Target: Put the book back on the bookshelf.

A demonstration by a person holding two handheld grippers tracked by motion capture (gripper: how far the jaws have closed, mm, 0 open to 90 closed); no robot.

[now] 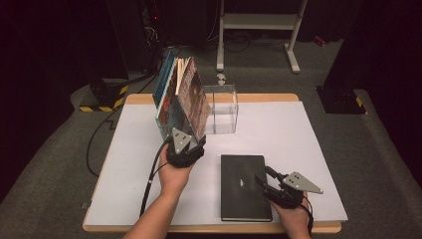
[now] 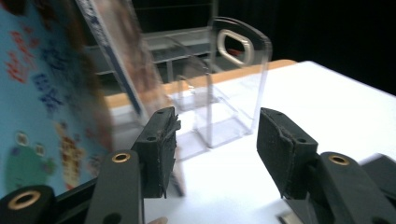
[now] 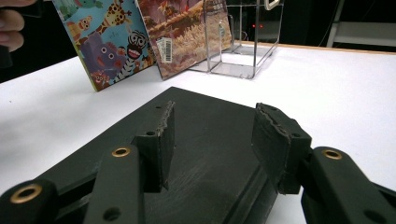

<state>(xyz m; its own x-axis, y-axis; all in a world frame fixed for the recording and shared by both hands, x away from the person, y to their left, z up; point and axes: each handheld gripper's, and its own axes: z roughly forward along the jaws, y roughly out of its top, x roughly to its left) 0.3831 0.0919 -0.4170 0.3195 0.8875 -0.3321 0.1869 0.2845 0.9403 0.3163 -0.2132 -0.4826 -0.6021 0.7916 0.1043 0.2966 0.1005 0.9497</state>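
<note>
Two hand-held grippers are seen over a white table (image 1: 298,149) with a wooden rim. The left gripper (image 1: 183,144) is positioned at the near lower edge of a group of picture books (image 1: 180,99) that stand leaning toward the left, beside a clear acrylic holder (image 1: 221,107). In the left gripper view, the jaws are spread apart with bare table surface between them; the left pad (image 2: 161,149) lies close against the lower edge of a brown-covered book (image 2: 135,60), but actual contact cannot be confirmed because that area is blurred. No book is clamped between the pads. A blue-covered book (image 2: 42,107) occupies the left part of that view, and the clear acrylic holder (image 2: 229,88) stands upright just beyond the jaws, on the table.

The right gripper (image 1: 263,183) is placed at the right-hand edge of a black notebook (image 1: 244,186), which lies flat and closed on the near part of the table, well apart from the standing books. In the right gripper view, the jaws are held partly apart, and the dark cover of the black notebook (image 3: 205,140) is seen between and below them. Whether the pads press on the notebook cannot be determined. Farther off in that view, the illustrated covers of the picture books (image 3: 140,42) lean beside the clear acrylic holder (image 3: 243,42).
</note>
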